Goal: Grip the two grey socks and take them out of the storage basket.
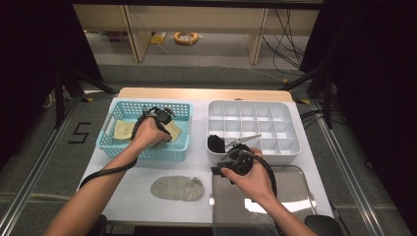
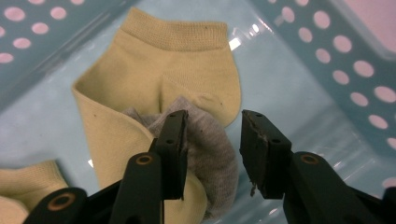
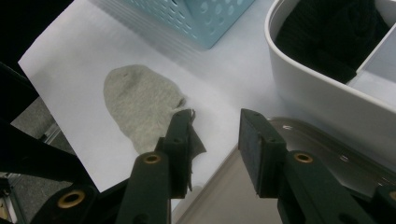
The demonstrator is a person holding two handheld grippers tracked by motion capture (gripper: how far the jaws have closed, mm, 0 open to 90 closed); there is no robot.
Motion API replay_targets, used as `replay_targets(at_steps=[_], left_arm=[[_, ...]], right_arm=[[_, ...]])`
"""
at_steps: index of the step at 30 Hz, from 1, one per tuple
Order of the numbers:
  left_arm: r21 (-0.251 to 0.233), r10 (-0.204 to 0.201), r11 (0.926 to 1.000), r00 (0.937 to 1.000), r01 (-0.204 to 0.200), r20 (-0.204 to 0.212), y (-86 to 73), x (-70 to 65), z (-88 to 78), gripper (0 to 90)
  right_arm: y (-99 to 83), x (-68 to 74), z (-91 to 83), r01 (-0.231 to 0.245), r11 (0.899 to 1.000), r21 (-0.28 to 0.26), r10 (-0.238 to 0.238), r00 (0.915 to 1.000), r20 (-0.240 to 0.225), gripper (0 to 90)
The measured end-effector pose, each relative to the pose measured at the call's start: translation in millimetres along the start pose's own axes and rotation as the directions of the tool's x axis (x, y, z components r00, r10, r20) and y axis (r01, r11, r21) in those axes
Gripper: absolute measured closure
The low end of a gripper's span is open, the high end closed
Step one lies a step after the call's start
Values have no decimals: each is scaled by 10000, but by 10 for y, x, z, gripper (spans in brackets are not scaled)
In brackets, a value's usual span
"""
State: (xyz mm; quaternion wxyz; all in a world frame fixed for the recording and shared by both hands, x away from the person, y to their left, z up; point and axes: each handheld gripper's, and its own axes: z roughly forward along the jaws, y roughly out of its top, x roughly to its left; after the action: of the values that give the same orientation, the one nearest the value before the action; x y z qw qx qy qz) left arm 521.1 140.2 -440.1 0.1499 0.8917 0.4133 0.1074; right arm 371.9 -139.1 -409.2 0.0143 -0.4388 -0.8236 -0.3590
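Left gripper (image 2: 212, 154) reaches down into blue basket (image 1: 109, 140) at far left of counter (image 1: 137, 196). Fingers (image 2: 173, 144) apart, nothing clamped. Grey sock (image 2: 210, 154) lies partly tucked under yellow sock (image 2: 159, 74); one finger rests against its left side, other stands clear to right, likely set to pinch it.

Right gripper (image 3: 215, 154) hovers near metal tray (image 1: 295, 189), fingers open, empty. Second grey sock (image 1: 177, 188) lies flat on counter, perhaps awaiting match. Black item (image 1: 215, 142) sits in white divided box (image 1: 290, 150).

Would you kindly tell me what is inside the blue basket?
The blue basket holds yellow socks and a grey sock lying partly on one; the left gripper hides whatever lies beneath it.
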Motion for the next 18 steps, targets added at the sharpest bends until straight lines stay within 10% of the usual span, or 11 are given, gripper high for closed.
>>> replay_targets(at_steps=[12, 18], left_arm=[[475, -93, 9988, 9999, 96, -51, -34, 16, 47, 842], [-291, -381, 9988, 9993, 381, 22, -48, 32, -122, 869]], right_arm=[[4, 5, -16, -45, 10000, -34, 45, 10000, 19, 656], [1, -5, -15, 66, 10000, -51, -66, 10000, 22, 654]])
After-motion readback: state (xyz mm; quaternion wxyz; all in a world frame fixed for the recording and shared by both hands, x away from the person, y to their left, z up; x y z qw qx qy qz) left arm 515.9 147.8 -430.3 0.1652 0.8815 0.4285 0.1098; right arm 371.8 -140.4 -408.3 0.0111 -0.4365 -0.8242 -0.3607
